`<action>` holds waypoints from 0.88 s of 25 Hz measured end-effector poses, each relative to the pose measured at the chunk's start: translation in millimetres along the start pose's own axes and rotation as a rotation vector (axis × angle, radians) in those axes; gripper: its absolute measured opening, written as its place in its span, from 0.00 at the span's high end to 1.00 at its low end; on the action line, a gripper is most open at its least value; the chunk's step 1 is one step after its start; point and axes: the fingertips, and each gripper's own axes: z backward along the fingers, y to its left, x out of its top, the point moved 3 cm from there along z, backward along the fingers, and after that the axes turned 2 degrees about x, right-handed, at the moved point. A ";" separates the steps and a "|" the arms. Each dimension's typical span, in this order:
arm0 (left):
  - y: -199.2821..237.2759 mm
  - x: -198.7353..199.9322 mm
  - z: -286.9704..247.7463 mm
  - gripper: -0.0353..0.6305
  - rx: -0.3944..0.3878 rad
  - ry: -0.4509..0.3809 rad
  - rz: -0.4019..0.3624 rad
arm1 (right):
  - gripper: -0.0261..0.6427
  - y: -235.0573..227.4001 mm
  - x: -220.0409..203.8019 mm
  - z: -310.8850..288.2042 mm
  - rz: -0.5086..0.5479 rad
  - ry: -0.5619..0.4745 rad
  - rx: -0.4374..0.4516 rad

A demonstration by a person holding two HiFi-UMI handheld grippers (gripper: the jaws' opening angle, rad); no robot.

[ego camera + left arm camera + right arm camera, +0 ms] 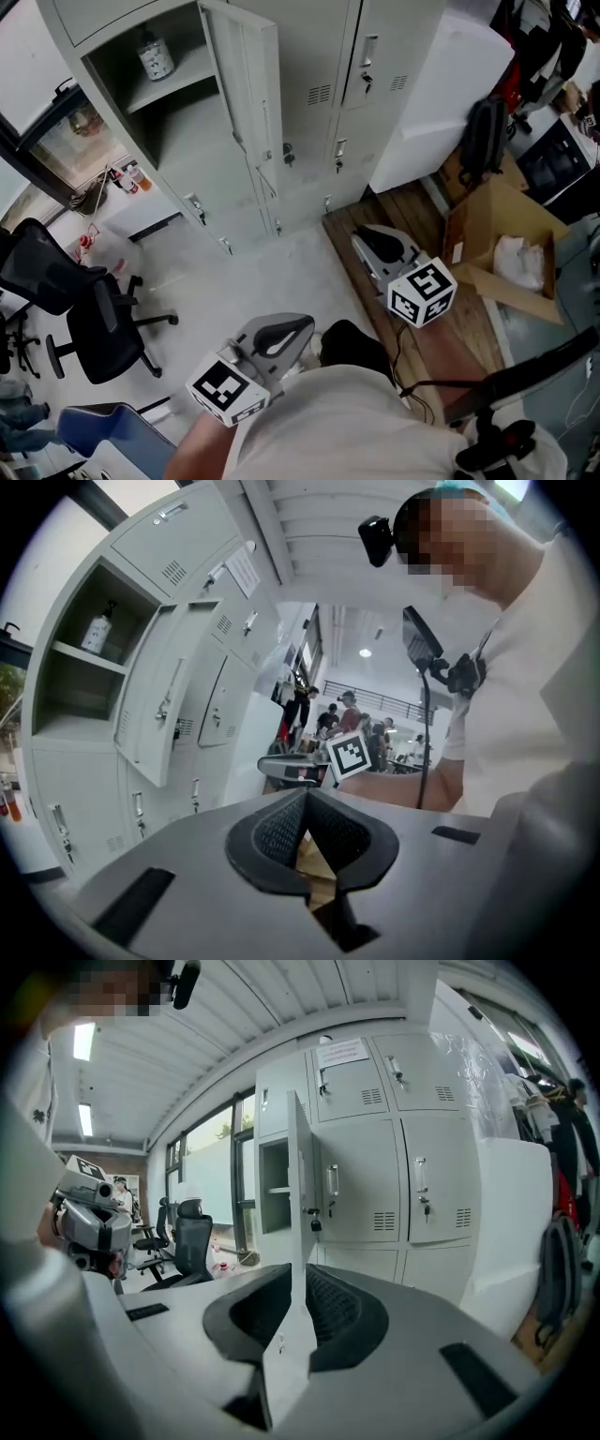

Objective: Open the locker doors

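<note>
A bank of grey lockers (309,112) stands ahead. One tall door (246,84) hangs open, baring a shelf with a white bottle (157,58). That open door (298,1176) shows edge-on in the right gripper view, with closed doors (361,1180) beside it. The left gripper view has the open door (164,714) at its left. My left gripper (281,337) is low, close to my body, shut and empty, its tips (305,799) meeting. My right gripper (380,242) is held out over the floor, well short of the lockers. Its jaws (298,1283) stand slightly apart with nothing between them.
A black office chair (94,319) stands on the left, with a blue seat (103,431) nearer me. A tall white panel (441,103), a black backpack (483,131) and an open cardboard box (506,244) crowd the right. A wooden platform (412,309) lies under my right gripper.
</note>
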 end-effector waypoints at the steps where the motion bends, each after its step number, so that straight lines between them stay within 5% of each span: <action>1: -0.2 -3.7 -1.8 0.93 -0.004 0.005 0.004 | 0.89 -2.7 -7.9 0.7 -0.003 0.012 -0.012; 10: 24.6 1.8 -48.5 0.93 0.057 0.026 0.016 | 0.89 -85.1 -47.9 -30.4 -0.023 0.060 -0.027; 22: 76.5 25.7 -220.9 0.93 0.121 0.023 0.041 | 0.89 -251.4 -102.6 -119.9 -0.008 0.127 0.076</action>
